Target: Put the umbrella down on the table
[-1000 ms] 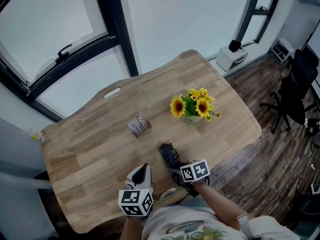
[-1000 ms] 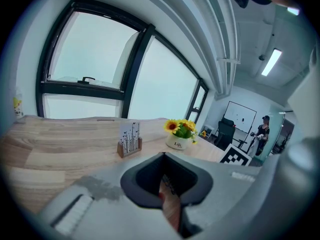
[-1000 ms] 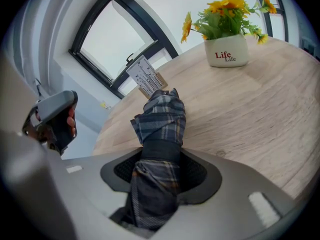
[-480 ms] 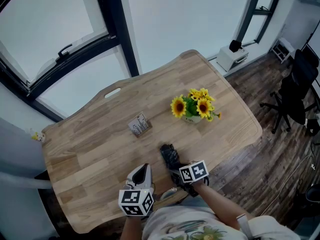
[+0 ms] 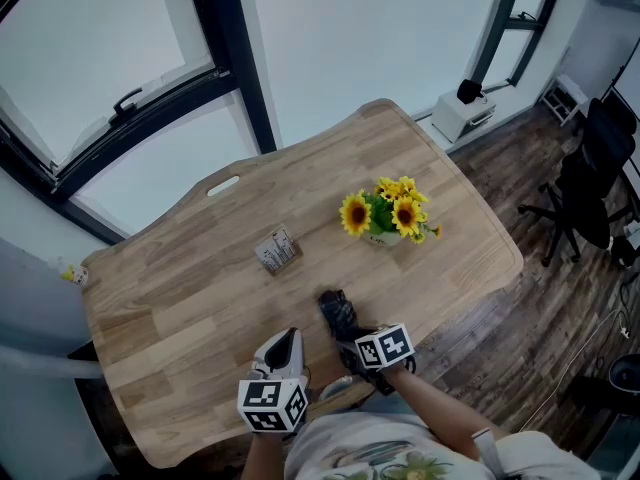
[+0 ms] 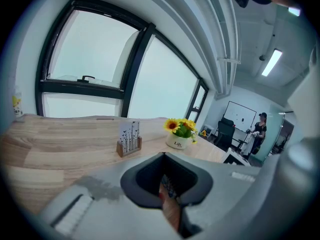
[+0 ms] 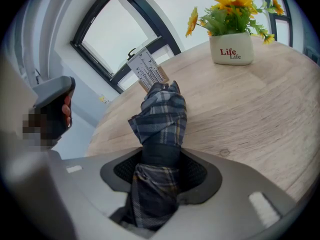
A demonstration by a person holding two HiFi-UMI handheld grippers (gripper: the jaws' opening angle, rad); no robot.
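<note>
Right tongs clamp the rolled plaid fabric umbrella above the pale wood-grain counter. Left tongs are pinched almost together on a thin brownish sliver I cannot identify.

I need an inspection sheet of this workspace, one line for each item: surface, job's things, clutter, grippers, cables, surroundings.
Surface: light wooden table with a wavy edge; no spills seen.
Job's things: folded dark plaid umbrella, pointing out over the table; whether it touches the wood cannot be told.
Clutter: yellow sunflowers in a white pot; small card stand with a wooden base.
Grippers: right gripper shut on the umbrella; left gripper jaws together, nothing clearly held.
Cables: nothing seen on the table.
Surroundings: dark-framed windows; black office chair; dark wooden plank floor.
</note>
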